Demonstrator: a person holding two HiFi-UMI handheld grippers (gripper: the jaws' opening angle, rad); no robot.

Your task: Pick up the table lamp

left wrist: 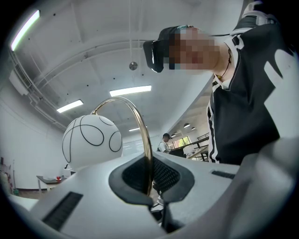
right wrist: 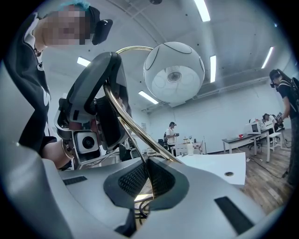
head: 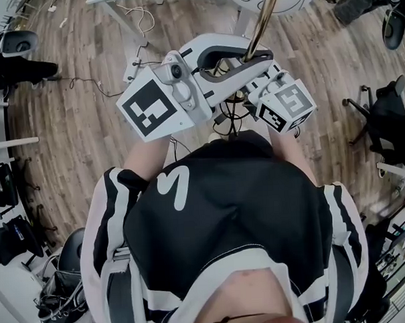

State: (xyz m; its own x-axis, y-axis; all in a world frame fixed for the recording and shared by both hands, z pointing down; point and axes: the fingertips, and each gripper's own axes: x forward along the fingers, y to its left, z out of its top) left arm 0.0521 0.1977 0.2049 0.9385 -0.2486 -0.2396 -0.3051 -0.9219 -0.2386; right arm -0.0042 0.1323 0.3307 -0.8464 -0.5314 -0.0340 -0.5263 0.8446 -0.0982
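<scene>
At lower centre of each gripper view, left gripper (left wrist: 150, 195) and right gripper (right wrist: 148, 183) pinch the table lamp's (left wrist: 91, 140) curved brass stem (left wrist: 145, 154) below its white globe shade (right wrist: 174, 72).

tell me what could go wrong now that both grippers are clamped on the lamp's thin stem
1. The brass stem is thin and smooth. It could slip or rotate in the left hand-held gripper and the right hand-held gripper, both shut on it.
2. The globe shade hangs off the curved end, so its weight may twist the stem round.
3. All this is held over the wooden floor, so a slip likely means a drop.
</scene>
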